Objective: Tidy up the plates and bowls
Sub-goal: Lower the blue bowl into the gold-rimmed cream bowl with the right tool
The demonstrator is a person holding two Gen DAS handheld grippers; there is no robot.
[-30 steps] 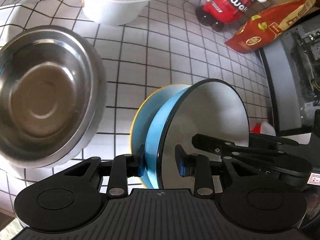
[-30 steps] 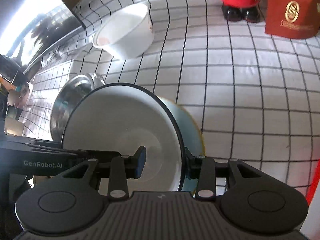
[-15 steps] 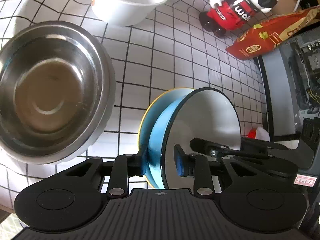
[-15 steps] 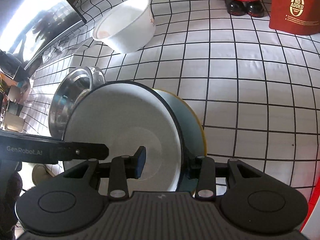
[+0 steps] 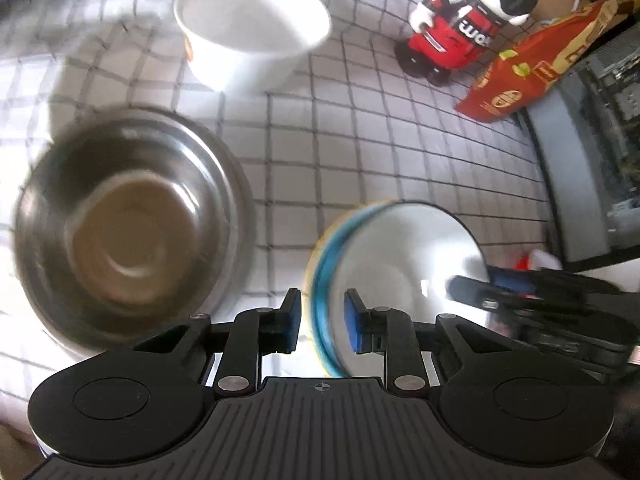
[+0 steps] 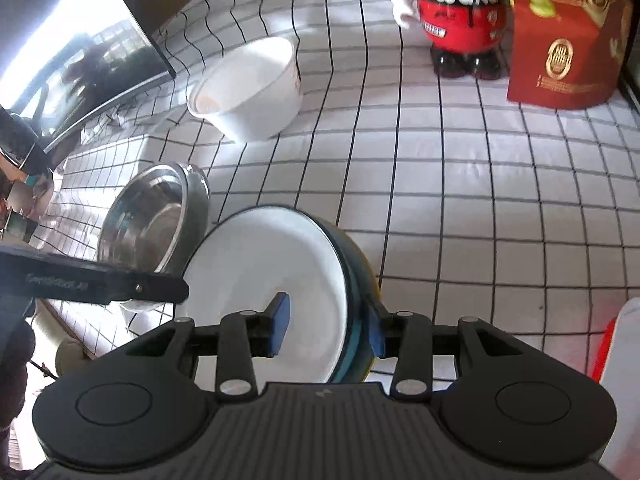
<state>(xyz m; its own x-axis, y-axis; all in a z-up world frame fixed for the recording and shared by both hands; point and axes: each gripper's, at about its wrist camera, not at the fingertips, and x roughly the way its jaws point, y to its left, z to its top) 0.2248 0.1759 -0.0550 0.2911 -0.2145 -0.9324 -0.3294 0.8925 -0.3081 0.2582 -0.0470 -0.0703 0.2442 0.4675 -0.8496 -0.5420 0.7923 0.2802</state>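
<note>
A blue bowl with a white inside (image 5: 404,256) (image 6: 264,292) sits nested in a yellow-rimmed dish on the checked cloth. My left gripper (image 5: 320,318) straddles its near rim with the jaws apart and a gap at each pad. My right gripper (image 6: 326,326) straddles the opposite rim, its jaws wide apart. A steel bowl (image 5: 124,228) (image 6: 156,220) stands to the left of the blue bowl. A white bowl (image 5: 252,24) (image 6: 252,88) stands further back.
A red and white robot toy (image 5: 464,20) (image 6: 460,12) and a red snack bag (image 5: 532,64) (image 6: 568,36) stand at the back. A dark appliance (image 5: 592,152) is on the right and a dark screen (image 6: 80,60) on the left.
Both grippers have opened on the blue bowl's rim. The bowl has come down from tilted to nearly level on the cloth. The left view has drawn back.
</note>
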